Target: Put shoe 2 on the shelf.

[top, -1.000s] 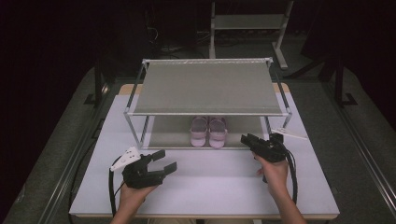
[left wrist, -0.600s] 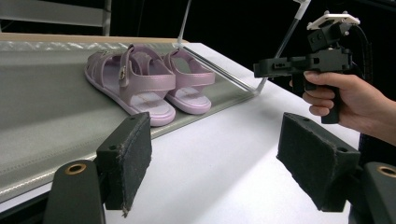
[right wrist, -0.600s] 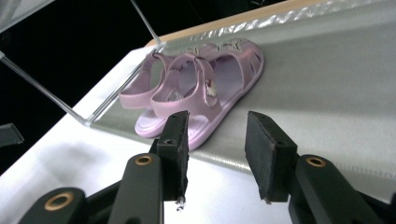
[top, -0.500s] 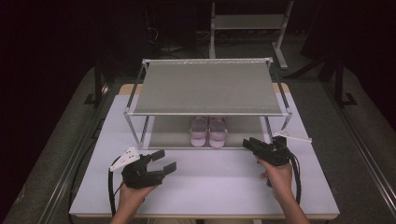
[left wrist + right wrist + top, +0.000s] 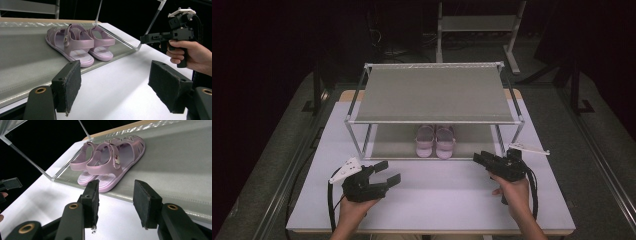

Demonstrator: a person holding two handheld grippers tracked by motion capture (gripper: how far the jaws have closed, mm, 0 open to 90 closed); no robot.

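Jaws on both the left gripper [image 5: 388,172] and right gripper [image 5: 480,159] hang released and empty over the bench [image 5: 437,200], the right's just widening, since the pink sandals [image 5: 435,141] sit paired on the rack's lower shelf [image 5: 387,145], likely the goal.

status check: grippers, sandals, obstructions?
Left gripper open, empty. Right gripper empty, jaws just opening. Pink sandals paired on rack's lower shelf. Approach unobstructed.

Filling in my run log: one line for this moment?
sandals: lower shelf | left tongs: open, empty | right tongs: opening, empty
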